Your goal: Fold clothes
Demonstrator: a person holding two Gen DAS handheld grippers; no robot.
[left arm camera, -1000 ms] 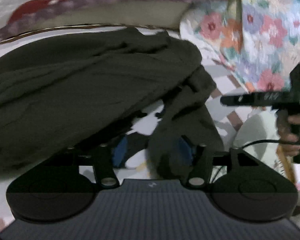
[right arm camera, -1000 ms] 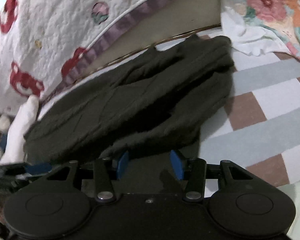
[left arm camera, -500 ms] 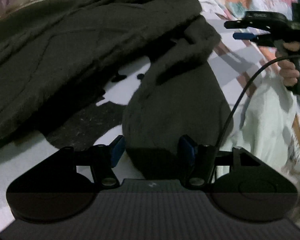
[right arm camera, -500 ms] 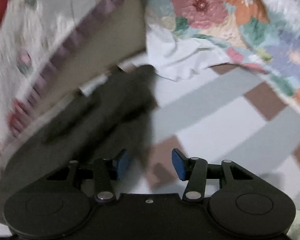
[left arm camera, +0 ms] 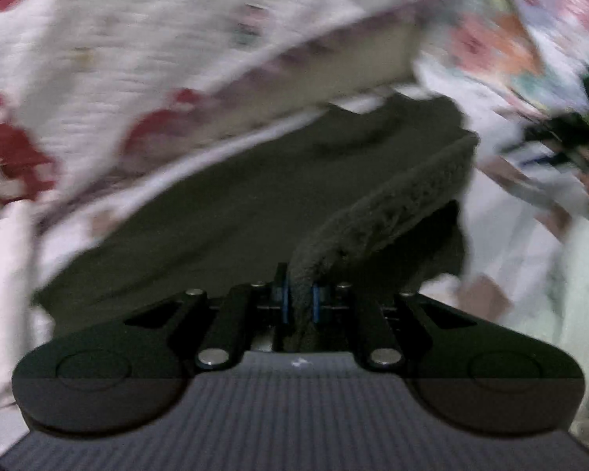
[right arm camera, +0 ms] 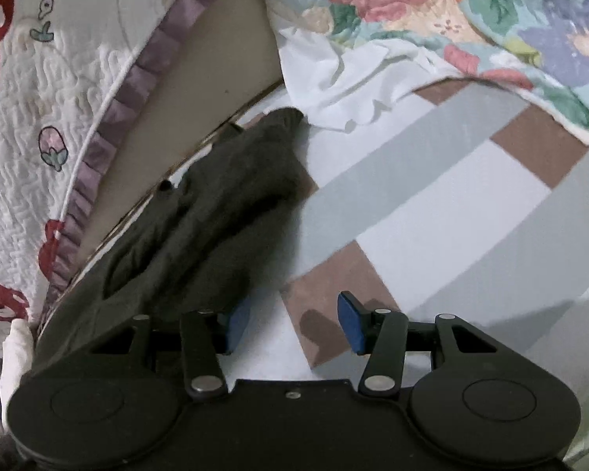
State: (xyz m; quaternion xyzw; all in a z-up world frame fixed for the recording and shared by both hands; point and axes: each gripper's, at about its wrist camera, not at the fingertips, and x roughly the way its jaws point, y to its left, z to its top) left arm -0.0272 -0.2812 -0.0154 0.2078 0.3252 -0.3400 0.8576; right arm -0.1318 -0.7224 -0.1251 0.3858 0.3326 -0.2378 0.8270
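Blue pads of left gripper (left arm camera: 298, 300), lower centre of its frame, pinch fleecy sleeve (left arm camera: 392, 212); jaws have just been closing, cloth between them. Pinch near sleeve end likely lets it be drawn over dark garment (left arm camera: 235, 196) for fold. Right gripper (right arm camera: 290, 325), lower centre, jaws wide, nothing between, poised beside garment's edge on checked sheet (right arm camera: 432, 204). Quilt (right arm camera: 39, 98) upper left.

No readable text, quilt (right arm camera: 39, 125) motifs only — letter-like (illegible), no labels
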